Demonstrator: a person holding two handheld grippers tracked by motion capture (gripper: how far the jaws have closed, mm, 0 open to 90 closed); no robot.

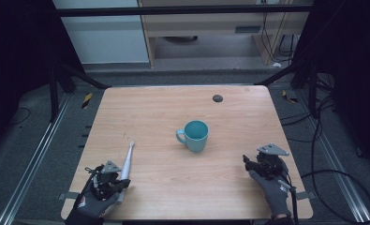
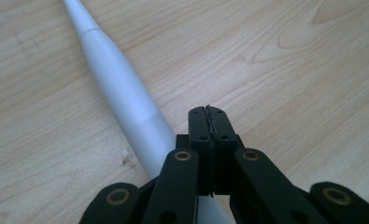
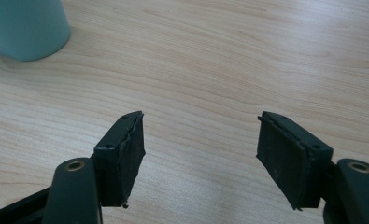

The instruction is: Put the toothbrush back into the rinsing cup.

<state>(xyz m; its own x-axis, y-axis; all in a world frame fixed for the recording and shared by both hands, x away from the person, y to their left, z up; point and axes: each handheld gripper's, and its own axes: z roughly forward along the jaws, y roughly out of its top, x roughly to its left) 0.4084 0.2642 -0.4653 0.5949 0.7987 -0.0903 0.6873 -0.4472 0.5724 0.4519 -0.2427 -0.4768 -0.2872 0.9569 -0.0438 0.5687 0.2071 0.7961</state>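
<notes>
Left tool (image 2: 208,112) pressed together beside smooth tapered white toothbrush (image 2: 121,88); right tool (image 3: 201,140) spread.

The counter (image 1: 164,183) is pale wood with rounded corners. A teal mug (image 1: 195,135) stands upright near its middle, handle to the left. A white toothbrush (image 1: 127,162) lies flat toward the near left corner, slim end pointing away. A small dark disc (image 1: 217,98) sits by the far edge.

One toothbrush (image 1: 127,161), one mug (image 1: 195,135), two tongs.
</notes>
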